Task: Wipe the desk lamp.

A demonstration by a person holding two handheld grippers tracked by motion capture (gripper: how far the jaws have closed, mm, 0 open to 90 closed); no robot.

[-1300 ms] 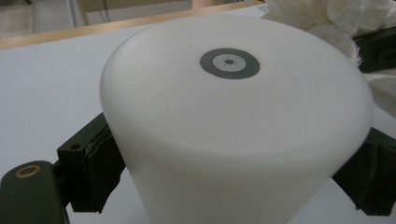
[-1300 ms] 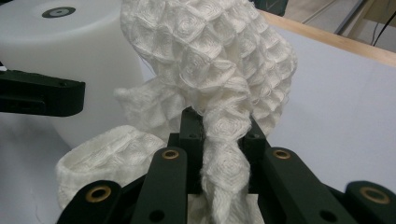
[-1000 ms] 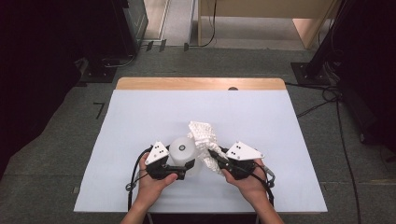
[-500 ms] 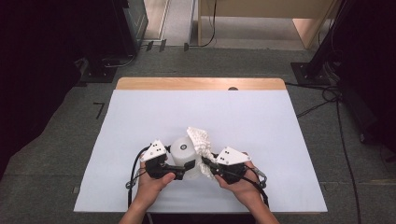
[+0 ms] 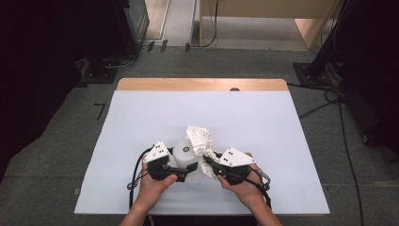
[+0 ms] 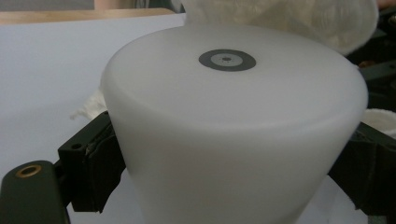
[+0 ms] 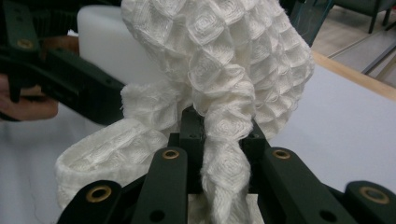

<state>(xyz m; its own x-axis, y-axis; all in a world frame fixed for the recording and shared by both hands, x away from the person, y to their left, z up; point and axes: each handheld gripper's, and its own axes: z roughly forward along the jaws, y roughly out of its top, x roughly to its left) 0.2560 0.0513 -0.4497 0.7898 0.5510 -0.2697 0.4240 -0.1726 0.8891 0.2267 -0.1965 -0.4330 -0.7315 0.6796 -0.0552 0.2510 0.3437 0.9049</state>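
Fingers of left gripper (image 5: 181, 170) clamp white cup (image 5: 184, 151); right gripper (image 5: 210, 165) pinches waffle cloth (image 5: 200, 139) beside it.

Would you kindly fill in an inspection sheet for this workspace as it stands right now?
Surface: white sheet covering the table, wooden edge showing at the far side.
Job's things: white cup upside down; white waffle cloth bunched against it.
Clutter: nothing seen.
Grippers: left tool clamps the cup's sides; right tool pinches a fold of the cloth.
Cables: black leads trail from both tools; more on the floor at the right.
Surroundings: grey carpet, dark stands, wooden furniture behind.
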